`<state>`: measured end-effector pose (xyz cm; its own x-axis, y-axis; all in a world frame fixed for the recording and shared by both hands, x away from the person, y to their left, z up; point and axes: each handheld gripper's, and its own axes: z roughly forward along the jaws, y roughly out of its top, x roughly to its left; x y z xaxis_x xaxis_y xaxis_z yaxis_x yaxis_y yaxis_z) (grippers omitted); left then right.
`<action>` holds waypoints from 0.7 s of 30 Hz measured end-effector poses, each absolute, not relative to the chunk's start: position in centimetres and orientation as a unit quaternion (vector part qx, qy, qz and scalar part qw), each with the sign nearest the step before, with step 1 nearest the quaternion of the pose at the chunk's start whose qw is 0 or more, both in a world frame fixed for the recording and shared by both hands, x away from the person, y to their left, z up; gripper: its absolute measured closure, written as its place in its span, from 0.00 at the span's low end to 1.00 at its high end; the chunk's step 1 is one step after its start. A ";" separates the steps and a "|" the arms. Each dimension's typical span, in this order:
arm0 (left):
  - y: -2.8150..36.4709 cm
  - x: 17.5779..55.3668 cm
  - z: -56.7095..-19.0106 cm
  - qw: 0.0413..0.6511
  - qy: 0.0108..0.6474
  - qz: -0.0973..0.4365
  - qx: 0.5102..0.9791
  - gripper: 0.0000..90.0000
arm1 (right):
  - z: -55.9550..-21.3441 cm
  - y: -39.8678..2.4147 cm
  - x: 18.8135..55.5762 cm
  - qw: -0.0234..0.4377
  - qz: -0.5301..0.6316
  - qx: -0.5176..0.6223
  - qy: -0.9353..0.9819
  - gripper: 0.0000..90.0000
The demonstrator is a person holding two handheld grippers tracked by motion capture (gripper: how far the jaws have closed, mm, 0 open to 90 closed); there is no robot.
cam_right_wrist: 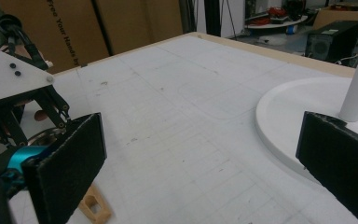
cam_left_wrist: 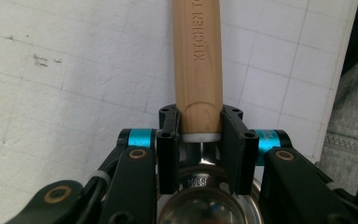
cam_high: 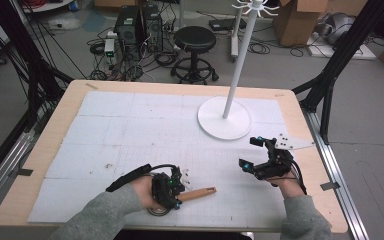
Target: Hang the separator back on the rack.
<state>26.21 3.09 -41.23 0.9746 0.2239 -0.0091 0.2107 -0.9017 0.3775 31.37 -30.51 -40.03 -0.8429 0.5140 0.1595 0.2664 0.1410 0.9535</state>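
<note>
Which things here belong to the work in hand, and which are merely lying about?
In the work:
- left claw, shut on the wooden-handled utensil
- right claw, open
- white stand

Lying about:
- black stool
- cardboard boxes
- computer towers

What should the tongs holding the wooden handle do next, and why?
Probably lift it a little. The left tongs already squeeze the wooden handle just above its metal end, so the grip looks ready, yet the utensil lies flat on the white mat. The right tongs wait open and empty beside the white stand, likely where it goes.
</note>
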 end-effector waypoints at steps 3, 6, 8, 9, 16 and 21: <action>3.2 26.2 -41.2 0.194 0.110 0.018 0.975 0.77 | -40.0 -30.5 31.4 0.102 0.600 0.261 0.750 0.01; 3.3 26.3 -41.1 0.202 0.114 0.018 0.973 0.77 | -40.0 -30.5 31.4 0.103 0.599 0.260 0.750 0.01; 3.5 26.3 -40.9 0.207 0.117 0.020 0.971 0.77 | -40.1 -30.5 31.4 0.104 0.599 0.260 0.750 0.01; 3.5 26.3 -40.8 0.209 0.119 0.022 0.970 0.77 | -40.1 -30.5 31.4 0.104 0.599 0.259 0.751 0.01; 3.9 26.1 -40.3 0.217 0.122 0.032 0.968 0.77 | -40.0 -30.6 31.4 0.104 0.600 0.261 0.749 0.01; 4.4 26.1 -39.9 0.232 0.129 0.038 0.963 0.77 | -40.0 -30.6 31.4 0.105 0.601 0.261 0.749 0.01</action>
